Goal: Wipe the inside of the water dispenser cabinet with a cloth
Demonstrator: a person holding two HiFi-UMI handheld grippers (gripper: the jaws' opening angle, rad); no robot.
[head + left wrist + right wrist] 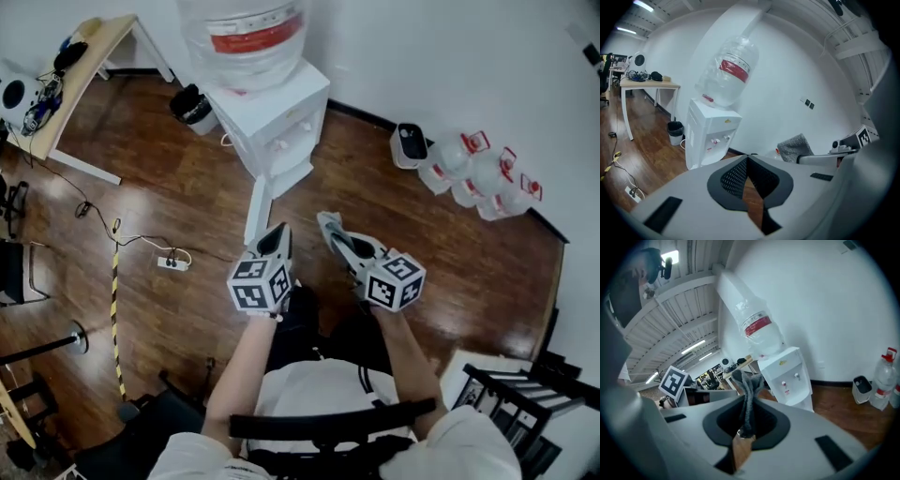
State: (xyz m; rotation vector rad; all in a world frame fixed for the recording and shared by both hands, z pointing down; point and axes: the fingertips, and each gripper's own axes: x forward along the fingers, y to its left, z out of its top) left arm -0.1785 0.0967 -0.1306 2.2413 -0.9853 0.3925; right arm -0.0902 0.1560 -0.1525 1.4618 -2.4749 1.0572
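a seated person is holding the left tongs (275, 240) and right tongs (330, 225) side by side over a wooden floor (187, 197), both pointing at the dispenser (277, 122) standing well ahead against the white wall. the left tongs (748, 159) are meeting at their tips with nothing between them. the right tongs (745, 425) are clamping a grey cloth (747, 394), which is sticking up out of the jaws in folds; it is showing beside the left tongs too (794, 147). a bottle (246, 37) with a red label is sitting on top of the dispenser, and a white panel (257, 211) is jutting from its foot toward the person. a bin (192, 105) is standing just left of it, a table (75, 80) farther left, and jugs (478, 169) are lining the wall on the right.
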